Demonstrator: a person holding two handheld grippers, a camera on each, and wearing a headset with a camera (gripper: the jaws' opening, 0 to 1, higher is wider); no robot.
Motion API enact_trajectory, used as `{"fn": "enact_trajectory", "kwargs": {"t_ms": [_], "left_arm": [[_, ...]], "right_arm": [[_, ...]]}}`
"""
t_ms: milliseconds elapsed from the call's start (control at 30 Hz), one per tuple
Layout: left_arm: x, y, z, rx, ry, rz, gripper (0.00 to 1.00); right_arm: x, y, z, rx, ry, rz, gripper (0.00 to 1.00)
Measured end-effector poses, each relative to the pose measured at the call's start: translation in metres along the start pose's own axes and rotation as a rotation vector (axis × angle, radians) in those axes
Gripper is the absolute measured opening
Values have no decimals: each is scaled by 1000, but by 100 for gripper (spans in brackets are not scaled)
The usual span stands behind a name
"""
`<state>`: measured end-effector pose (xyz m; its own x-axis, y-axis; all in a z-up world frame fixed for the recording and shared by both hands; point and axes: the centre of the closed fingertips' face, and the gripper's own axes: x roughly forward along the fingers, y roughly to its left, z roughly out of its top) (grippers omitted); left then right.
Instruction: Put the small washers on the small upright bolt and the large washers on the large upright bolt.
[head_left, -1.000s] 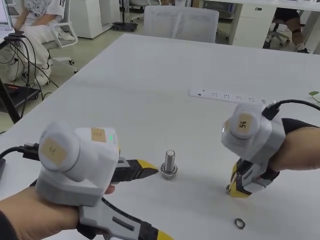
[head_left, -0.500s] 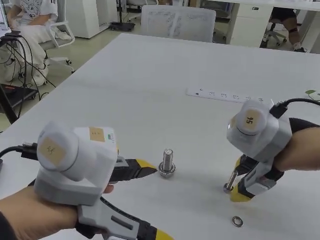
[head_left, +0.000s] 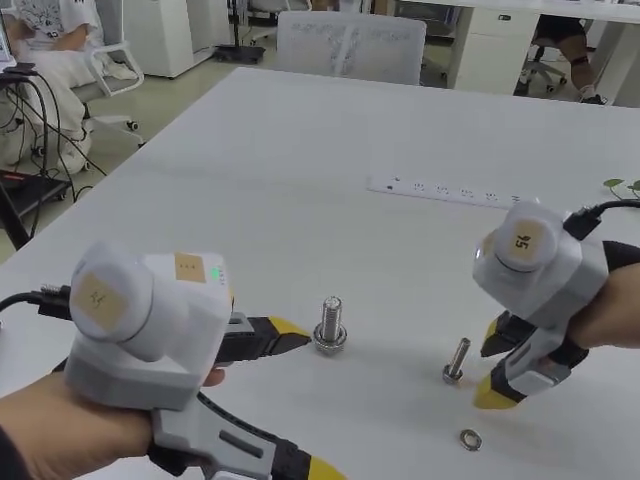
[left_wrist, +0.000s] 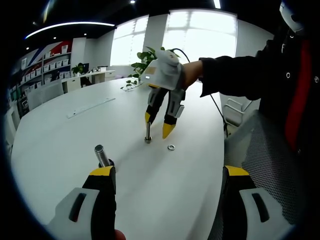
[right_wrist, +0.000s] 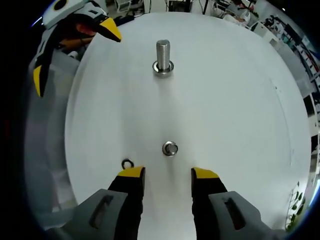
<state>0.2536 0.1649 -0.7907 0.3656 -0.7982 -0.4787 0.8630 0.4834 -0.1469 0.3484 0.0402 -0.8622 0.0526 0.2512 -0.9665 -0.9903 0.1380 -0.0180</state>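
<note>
A: Left gripper (head_left: 305, 400)?
B: Jaws spread wide, nothing in them. It sits low by the near edge of the surface (head_left: 300, 160). One yellow tip is just beside the large upright bolt (head_left: 331, 325), not touching. In the left gripper view the bolt's thread stands right above that jaw.

A: Large bolt details?
B: Upright, a short way in from the near edge. There's a ring at its foot; washer or bolt head, can't tell.

A: Right gripper (head_left: 492, 372)?
B: Also spread and empty, tips pointing down at the surface. In the right gripper view the small upright bolt (right_wrist: 170, 148) stands just ahead of the tips, in line with the gap, with bare surface between it and both jaws.

A: Small bolt in the head view?
B: Upright, to the right of the large one and well apart from it, just left of the right gripper.

A: Washers?
B: One small washer (head_left: 469, 438) lies flat, closer to the near edge than the small bolt and near it. In the right gripper view it lies just beside the left jaw tip.

A: Other stuff?
B: A white power strip (head_left: 445, 192) lies further in, toward the far right part of the surface. A grey chair (head_left: 348, 45) stands at the far edge.
</note>
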Motion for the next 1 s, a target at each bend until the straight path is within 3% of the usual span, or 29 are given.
{"fn": "enact_trajectory", "kwargs": {"t_ms": [500, 1000], "left_arm": [[0, -2, 2, 3, -4, -2, 88], [0, -4, 3, 5, -9, -3, 88]], "right_arm": [[-5, 21, -4, -18, 2, 6, 39], [-2, 45, 2, -36, -5, 35, 38]]}}
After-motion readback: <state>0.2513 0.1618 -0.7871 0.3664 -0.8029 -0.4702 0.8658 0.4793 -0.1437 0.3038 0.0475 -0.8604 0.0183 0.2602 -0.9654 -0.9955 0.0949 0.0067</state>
